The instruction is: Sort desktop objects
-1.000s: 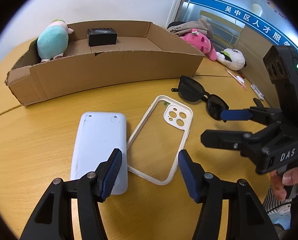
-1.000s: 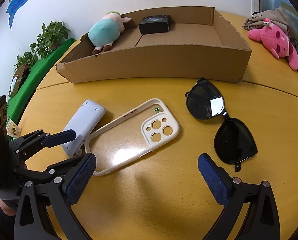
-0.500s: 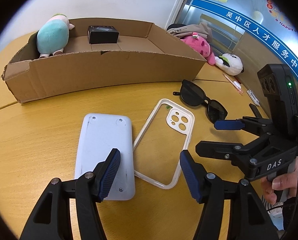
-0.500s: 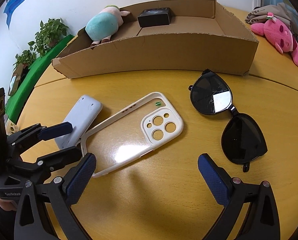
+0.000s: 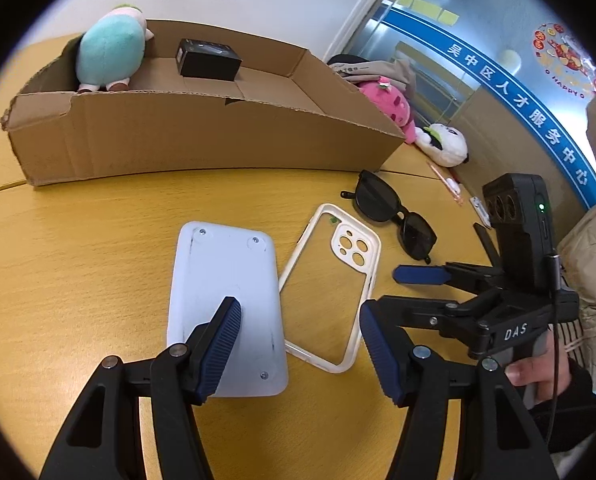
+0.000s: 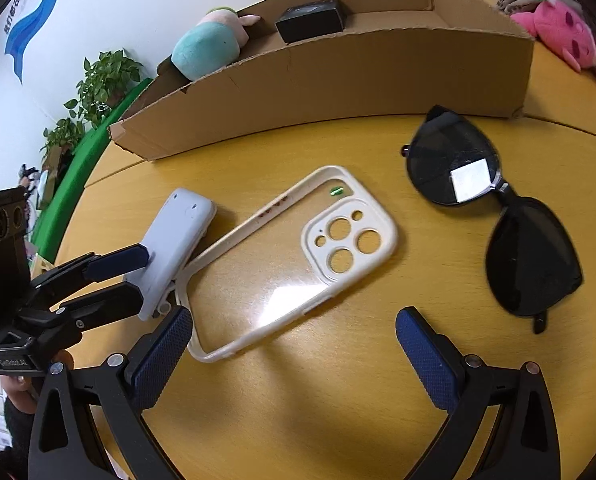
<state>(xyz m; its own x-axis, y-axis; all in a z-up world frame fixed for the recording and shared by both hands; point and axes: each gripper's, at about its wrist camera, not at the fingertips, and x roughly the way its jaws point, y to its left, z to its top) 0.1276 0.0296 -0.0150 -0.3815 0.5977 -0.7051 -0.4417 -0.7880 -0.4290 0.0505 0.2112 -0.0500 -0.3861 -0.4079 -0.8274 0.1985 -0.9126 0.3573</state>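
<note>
Your left gripper (image 5: 298, 344) hangs with its fingers apart and empty over the white power bank (image 5: 225, 304) lying flat on the table (image 5: 77, 272). Your right gripper (image 6: 293, 352) is spread wide, gripping nothing, above the phone case (image 6: 298, 256), with the sunglasses (image 6: 494, 216) beside it. Beyond them, the cardboard box (image 5: 201, 136) holds a teal plush toy (image 5: 109, 54) and a small black box (image 5: 209, 59).

- The right tool (image 6: 293, 354) hangs with jaws apart over the counter (image 6: 338, 400), above the phone case (image 6: 293, 260).
- Sunglasses (image 6: 494, 224) lie to its right.
- The left tool (image 6: 133, 276) straddles the white device (image 6: 173, 240).
- The cardboard box (image 6: 338, 92) holds a plush toy (image 6: 209, 48).
</note>
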